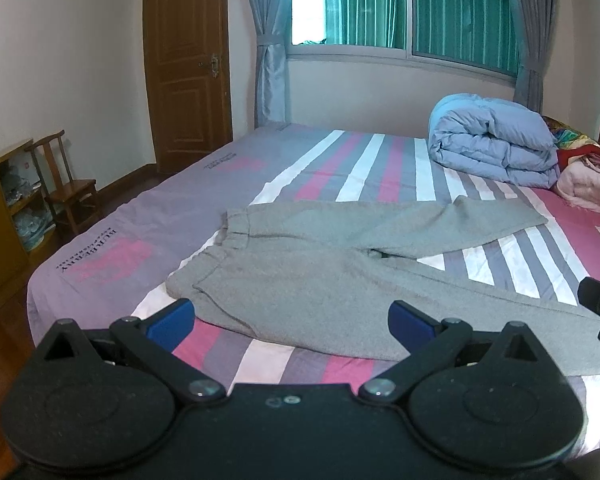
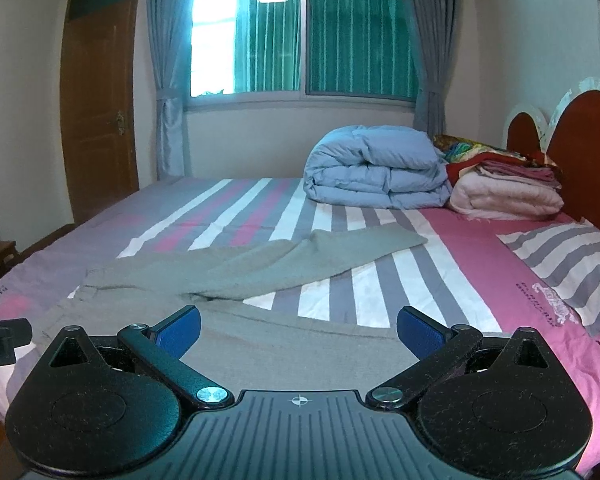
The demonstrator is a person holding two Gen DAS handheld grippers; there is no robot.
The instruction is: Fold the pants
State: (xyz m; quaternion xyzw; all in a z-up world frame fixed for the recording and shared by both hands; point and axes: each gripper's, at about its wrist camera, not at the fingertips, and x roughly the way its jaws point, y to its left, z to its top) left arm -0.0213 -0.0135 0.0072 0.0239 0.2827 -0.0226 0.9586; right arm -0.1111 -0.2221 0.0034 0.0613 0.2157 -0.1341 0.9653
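Lying flat on the striped bed (image 1: 228, 184), the grey pants (image 1: 300, 272) spread their legs toward three o'clock, waistband at nine. My left tongs (image 1: 292, 320) and right tongs (image 2: 298, 330) hover above them, both spread wide, gripping nothing.

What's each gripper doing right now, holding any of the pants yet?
Left gripper: open, empty, above the grey pants.
Right gripper: open, empty, above the pants.
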